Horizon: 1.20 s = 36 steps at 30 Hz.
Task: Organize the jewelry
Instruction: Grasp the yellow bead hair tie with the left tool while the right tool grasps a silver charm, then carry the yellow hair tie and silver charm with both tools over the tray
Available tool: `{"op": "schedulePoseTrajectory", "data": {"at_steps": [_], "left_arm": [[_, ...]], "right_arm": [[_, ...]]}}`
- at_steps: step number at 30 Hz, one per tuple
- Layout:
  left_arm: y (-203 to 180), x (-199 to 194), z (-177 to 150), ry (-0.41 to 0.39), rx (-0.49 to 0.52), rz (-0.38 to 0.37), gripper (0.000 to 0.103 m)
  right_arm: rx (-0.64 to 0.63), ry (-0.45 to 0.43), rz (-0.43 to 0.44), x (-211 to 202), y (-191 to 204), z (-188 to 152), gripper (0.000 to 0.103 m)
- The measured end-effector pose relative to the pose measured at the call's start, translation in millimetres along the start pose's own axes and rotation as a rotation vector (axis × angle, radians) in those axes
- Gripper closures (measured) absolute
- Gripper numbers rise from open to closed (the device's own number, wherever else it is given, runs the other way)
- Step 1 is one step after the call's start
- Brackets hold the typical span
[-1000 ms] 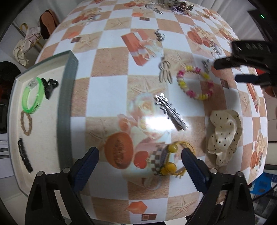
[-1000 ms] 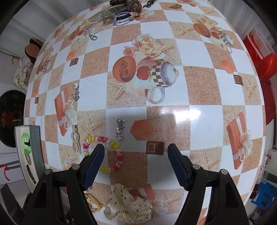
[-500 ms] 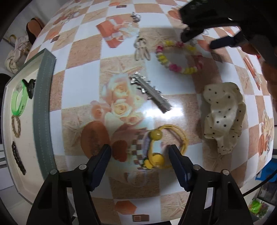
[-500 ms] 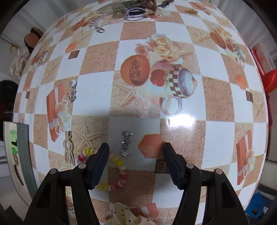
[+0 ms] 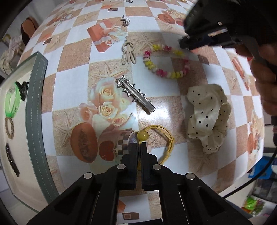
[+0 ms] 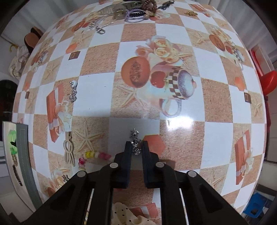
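A yellow hair tie (image 5: pixel 170 140) with a yellow bead lies on the patterned tablecloth. My left gripper (image 5: pixel 139 147) points straight down, its jaws closing and pinching the tie's cord just below the bead. A small silver charm (image 6: pixel 135 147) lies on a white square. My right gripper (image 6: pixel 136 147) stands over it, jaws closing with the charm between the pads and touching both. In the left wrist view the right gripper (image 5: pixel 185 44) sits at the top right, beside a pink-and-yellow bead bracelet (image 5: pixel 166 60), with a hand behind it.
A grey-rimmed tray (image 5: pixel 36 110) at the left holds a green bangle (image 5: pixel 12 103), a black claw clip and a dark chain. A silver star clip (image 5: pixel 135 94), a cream dotted scrunchie (image 5: pixel 207 117) and a beige clip (image 5: pixel 128 52) lie nearby. More jewelry (image 6: pixel 138 8) is heaped at the far edge.
Both grippers went from wide open to closed. The left one slid over the yellow hair tie and closed on it; the right one came over the silver charm and closed around it.
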<state>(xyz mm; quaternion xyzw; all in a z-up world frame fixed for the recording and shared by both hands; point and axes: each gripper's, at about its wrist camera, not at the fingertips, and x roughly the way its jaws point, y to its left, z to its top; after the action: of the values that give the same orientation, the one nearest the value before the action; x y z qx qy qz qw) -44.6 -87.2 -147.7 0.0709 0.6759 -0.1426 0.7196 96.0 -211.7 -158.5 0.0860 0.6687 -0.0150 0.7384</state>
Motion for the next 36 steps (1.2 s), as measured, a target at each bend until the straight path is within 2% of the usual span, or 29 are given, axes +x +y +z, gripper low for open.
{"op": "schedulePoseTrajectory", "data": {"at_steps": [5,9,14,21,29,36], "left_arm": [[17.4,-20.6,4.0,-0.019,-0.066,-0.075,0.095],[29.1,-35.5,8.4,-0.04,-0.107,-0.105,0.095],[49.7,-44.1,15.6,-0.068,-0.124,-0.117,0.095],[71.8,-57.5,7.8,-0.109,-0.138,-0.127,0.095],[90.1,-74.6,2.6,-0.162,-0.185,-0.123,0.095],[126.3,-94.0,-14.1,-0.208,-0.255,-0.103,0.095]], "right_arm": [[0.045,-0.001,0.062,-8.2,-16.1,-2.9,0.091],[0.074,-0.004,0.088,-19.0,-28.6,-4.3,0.091],[0.1,-0.01,0.11,-30.5,-36.5,-10.7,0.091],[0.102,-0.02,0.138,-50.6,-37.9,-24.0,0.091],[0.074,-0.033,0.166,-70.4,-16.3,-27.4,0.091],[0.002,-0.044,0.204,-85.2,27.1,-26.5,0.091]]}}
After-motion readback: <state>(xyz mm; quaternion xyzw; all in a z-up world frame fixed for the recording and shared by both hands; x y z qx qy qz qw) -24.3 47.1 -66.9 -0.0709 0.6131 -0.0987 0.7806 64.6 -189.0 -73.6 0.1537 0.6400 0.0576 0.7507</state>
